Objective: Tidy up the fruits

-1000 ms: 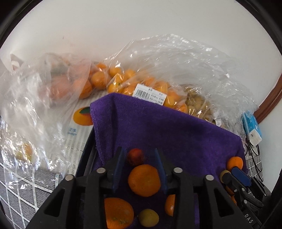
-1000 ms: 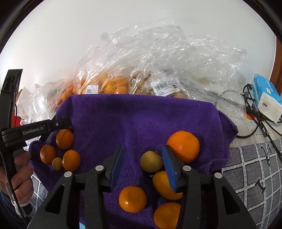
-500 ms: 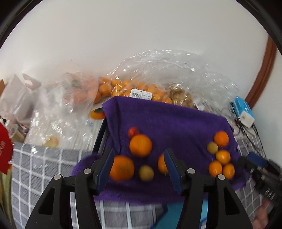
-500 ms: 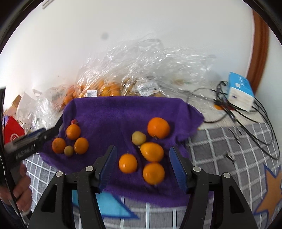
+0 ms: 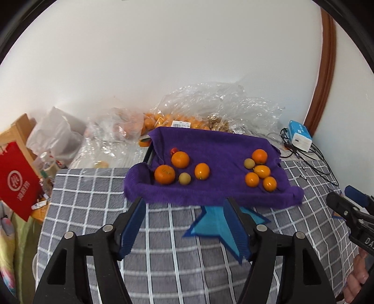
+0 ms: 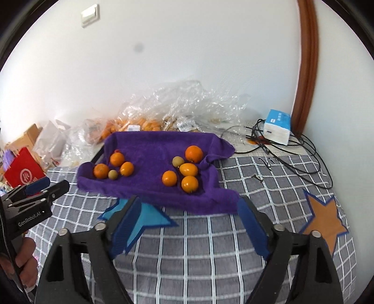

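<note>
My left fingers (image 5: pixel 184 224) and right fingers (image 6: pixel 189 224) gape wide, empty, above the checked cover (image 6: pixel 210 245). Fruits sit in two clusters, left (image 5: pixel 181 169) and right (image 5: pixel 258 171), on the purple towel (image 5: pixel 217 149); bags (image 5: pixel 210 112) behind hold more.

two groups of fruit lie on the towel (image 5: pixel 217 149), left group (image 5: pixel 180 169) well apart from right group (image 5: pixel 258 170); bags (image 5: pixel 210 112) behind the towel, box (image 5: pixel 300 135) to its right

Plain white wall (image 6: pixel 187 70) behind, white switch plate (image 6: pixel 90 15) upper left, curved brown wooden trim (image 6: pixel 308 70) at right. Grey white-checked blanket (image 6: pixel 210 245) underneath. Even daylight.
</note>
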Demonstrator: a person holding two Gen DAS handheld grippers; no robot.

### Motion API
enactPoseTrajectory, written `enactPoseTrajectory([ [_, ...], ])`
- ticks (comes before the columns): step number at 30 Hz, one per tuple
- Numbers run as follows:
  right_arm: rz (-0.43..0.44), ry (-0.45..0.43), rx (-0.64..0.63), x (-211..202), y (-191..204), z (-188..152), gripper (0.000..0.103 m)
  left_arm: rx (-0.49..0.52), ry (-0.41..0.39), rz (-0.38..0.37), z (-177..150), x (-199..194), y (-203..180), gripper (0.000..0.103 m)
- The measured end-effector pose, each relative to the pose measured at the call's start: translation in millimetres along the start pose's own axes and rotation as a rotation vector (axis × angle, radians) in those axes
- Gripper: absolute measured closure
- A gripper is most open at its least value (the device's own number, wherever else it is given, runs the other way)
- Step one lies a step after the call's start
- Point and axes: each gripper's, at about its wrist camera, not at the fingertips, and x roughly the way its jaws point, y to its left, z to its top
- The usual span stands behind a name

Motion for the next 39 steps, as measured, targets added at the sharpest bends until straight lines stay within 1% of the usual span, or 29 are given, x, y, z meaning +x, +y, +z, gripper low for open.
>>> enactPoseTrajectory([
  [2,-0.001,-0.014,0.002,-14.3,-1.0,-7.7,0.01,-0.002,-0.023,0.008,-8.3,-14.9,-0.3,0.031],
  [5,-0.025,-0.042,-0.018,-34.5,-1.2,-16.9,0.007,-0.008,-0.037,0.014,-17.2,-29.7,-1.3,0.029],
  [9,-0.044,-0.068,-0.006,-57.2,-4.9,-28.7,0.007,-0.009,-0.06,0.018,-28.5,-53.1,-3.2,0.026],
  [13,-0.065,-0.086,0.021,-75.5,-9.7,-38.3,0.007,-0.014,-0.093,0.007,-37.4,-72.2,-4.7,0.022],
  [16,-0.087,-0.101,0.018,-87.2,-11.1,-43.3,0.006,-0.018,-0.106,0.0,-42.8,-81.3,-6.4,0.021],
  [19,-0.09,-0.117,0.029,-97.1,-14.2,-45.7,0.006,-0.009,-0.119,0.001,-45.3,-87.3,-8.8,0.021],
  [23,-0.099,-0.129,0.021,-103.6,-13.5,-47.9,0.006,-0.015,-0.124,-0.002,-46.1,-89.7,-9.6,0.021],
  [39,-0.101,-0.125,0.029,-101.0,-13.2,-51.3,0.006,0.004,-0.122,0.004,-49.7,-89.1,-16.7,0.021],
])
